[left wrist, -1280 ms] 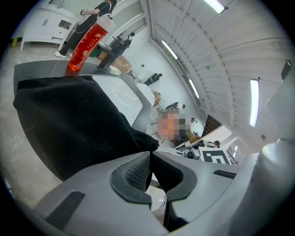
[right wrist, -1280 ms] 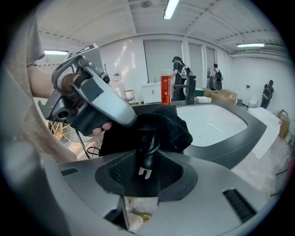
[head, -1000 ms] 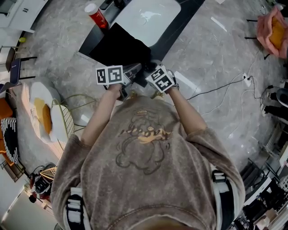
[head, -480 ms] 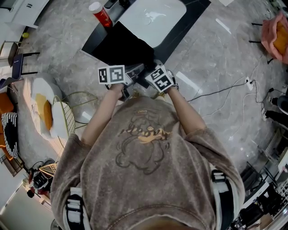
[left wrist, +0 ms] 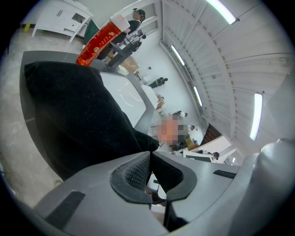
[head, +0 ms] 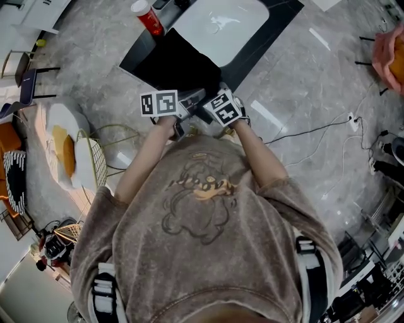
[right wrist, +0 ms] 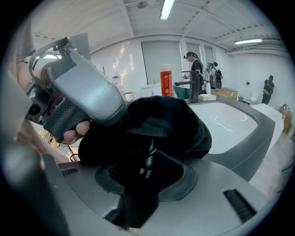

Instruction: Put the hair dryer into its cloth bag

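Note:
The black cloth bag (head: 177,63) lies on the dark table, bunched up toward me. My left gripper (head: 189,101) is at its near edge, and in the left gripper view the jaws (left wrist: 150,154) are shut on a fold of the bag (left wrist: 73,110). My right gripper (head: 208,104) is close beside it. In the right gripper view its jaws (right wrist: 145,170) grip a black part of the hair dryer (right wrist: 146,159) with a cord, at the mouth of the bag (right wrist: 161,124). The left gripper (right wrist: 85,99) shows there at upper left. Most of the dryer is hidden in black.
A white basin (head: 221,25) is set in the dark table (head: 136,53) just beyond the bag. A red can (head: 146,17) stands at the table's far left corner. A wire chair (head: 95,164) and cables (head: 303,129) are on the floor around me.
The right gripper has edged slightly toward the left gripper and the bag. The left gripper has kept its hold in place.

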Tool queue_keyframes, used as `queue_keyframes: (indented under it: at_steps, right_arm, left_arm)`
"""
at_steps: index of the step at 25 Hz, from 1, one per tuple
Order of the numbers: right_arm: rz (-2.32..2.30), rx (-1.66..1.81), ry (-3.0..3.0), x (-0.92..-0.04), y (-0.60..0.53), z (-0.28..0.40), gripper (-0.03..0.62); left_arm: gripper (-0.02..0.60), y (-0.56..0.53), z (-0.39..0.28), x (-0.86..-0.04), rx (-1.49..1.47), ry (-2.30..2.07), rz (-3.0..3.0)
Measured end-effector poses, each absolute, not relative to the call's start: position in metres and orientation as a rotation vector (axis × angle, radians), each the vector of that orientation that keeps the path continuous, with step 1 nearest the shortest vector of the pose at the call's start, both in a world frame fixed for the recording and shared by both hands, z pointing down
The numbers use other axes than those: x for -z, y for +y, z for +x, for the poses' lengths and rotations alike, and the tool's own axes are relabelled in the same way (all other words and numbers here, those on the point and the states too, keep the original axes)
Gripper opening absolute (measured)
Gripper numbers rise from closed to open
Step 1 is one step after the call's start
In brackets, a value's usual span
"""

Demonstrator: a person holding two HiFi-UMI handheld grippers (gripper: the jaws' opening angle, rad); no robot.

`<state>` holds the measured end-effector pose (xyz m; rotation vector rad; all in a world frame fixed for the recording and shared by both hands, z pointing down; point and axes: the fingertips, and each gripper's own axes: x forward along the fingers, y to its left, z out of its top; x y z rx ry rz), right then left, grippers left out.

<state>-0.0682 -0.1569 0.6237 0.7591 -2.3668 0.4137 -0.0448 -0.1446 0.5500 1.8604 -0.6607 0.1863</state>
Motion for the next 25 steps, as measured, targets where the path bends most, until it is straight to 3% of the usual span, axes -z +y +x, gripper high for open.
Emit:
queue_keyframes:
  at_steps: [17,25]
  right_arm:
    - [0.775,-0.441,-2.328,-0.634,-0.152,-0.067,0.153]
    - [0.841,-0.439,-2.311,-0.624,-0.140,-0.034,0.163]
  left_arm:
    - [0.031,-0.144,-0.048,-0.550,-0.174,-0.664,1.850]
    - [0.031,-0.144,-0.049,-0.557,-0.209,-0.658,1.874]
